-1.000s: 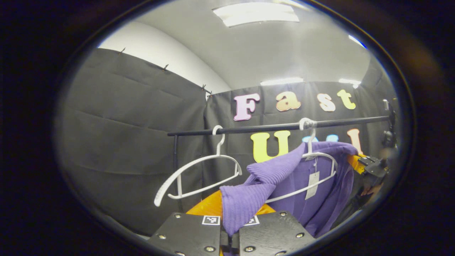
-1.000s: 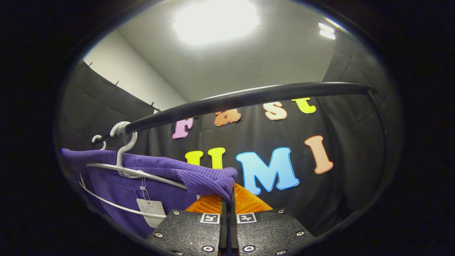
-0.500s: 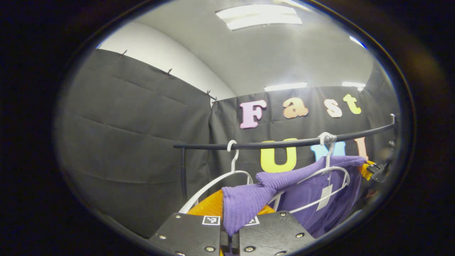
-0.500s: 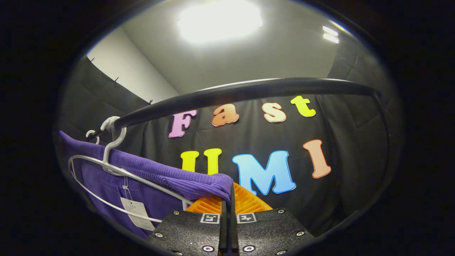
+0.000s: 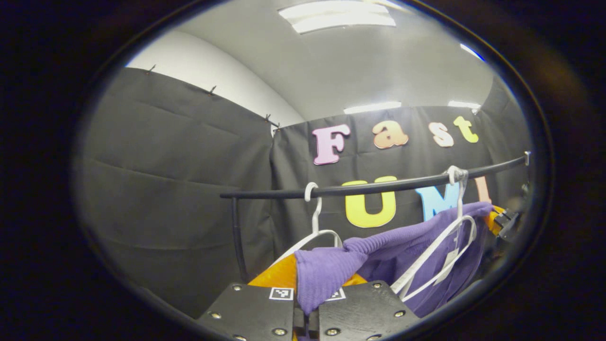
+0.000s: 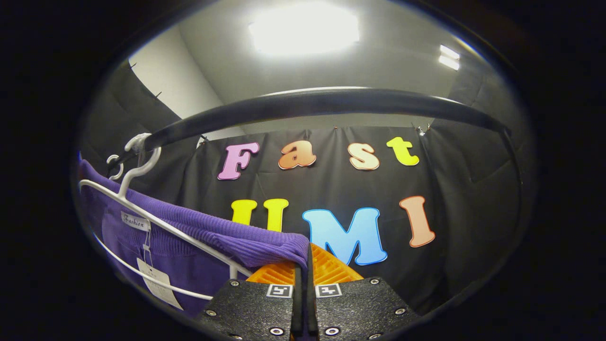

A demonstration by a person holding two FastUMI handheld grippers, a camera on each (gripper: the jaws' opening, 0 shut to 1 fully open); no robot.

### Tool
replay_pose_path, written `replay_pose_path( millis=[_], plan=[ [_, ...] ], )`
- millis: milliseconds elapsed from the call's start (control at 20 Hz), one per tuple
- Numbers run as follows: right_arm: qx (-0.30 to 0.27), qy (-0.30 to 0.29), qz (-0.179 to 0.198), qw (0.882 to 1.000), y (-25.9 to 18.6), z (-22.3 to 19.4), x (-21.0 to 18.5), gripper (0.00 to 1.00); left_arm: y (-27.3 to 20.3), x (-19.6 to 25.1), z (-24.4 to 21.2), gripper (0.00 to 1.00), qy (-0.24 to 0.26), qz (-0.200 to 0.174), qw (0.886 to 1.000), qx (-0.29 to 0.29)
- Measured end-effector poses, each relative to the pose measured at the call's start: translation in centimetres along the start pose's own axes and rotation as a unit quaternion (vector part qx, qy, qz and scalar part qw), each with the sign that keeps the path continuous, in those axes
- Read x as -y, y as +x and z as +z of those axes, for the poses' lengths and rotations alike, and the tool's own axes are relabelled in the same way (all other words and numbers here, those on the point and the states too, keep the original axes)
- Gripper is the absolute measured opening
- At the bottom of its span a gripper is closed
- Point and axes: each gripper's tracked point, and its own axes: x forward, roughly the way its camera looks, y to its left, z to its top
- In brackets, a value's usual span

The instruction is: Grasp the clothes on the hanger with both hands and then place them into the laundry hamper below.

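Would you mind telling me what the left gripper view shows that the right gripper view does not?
Left gripper view: the left claw shut on a purple fold, and the right claw far off at the garment's other end. Right gripper view: a hanging tag below the neck label, and the right claw's own fingers shut on fabric. Both: the purple sweater, two white hangers and the black rail.

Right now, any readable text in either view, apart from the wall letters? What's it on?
"Fashion": neck label of the purple sweater.
Hang tag below it: print too small to read.
Nothing else legible.
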Motion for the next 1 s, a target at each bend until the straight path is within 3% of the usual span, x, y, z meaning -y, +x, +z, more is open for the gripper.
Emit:
replay_pose_path(
  millis=[200, 550, 1000],
  plan=[
    [-0.037, 0.016, -0.013, 0.999, 1.1, -2.9, 1.2, 0.03, 1.2, 2.0, -1.8, 0.00, 0.002, -0.041, 0.999, -0.017],
    [-0.082, 0.062, 0.018, 0.995, 0.9, -5.7, 0.5, 0.04, 1.2, 2.2, -2.8, 0.00, -0.056, -0.077, 0.995, -0.031],
    [-0.152, 0.191, 0.031, 0.969, 1.7, -10.2, -0.3, 0.02, -0.2, 2.9, -2.6, 0.00, -0.056, -0.089, 0.994, -0.032]
  ],
)
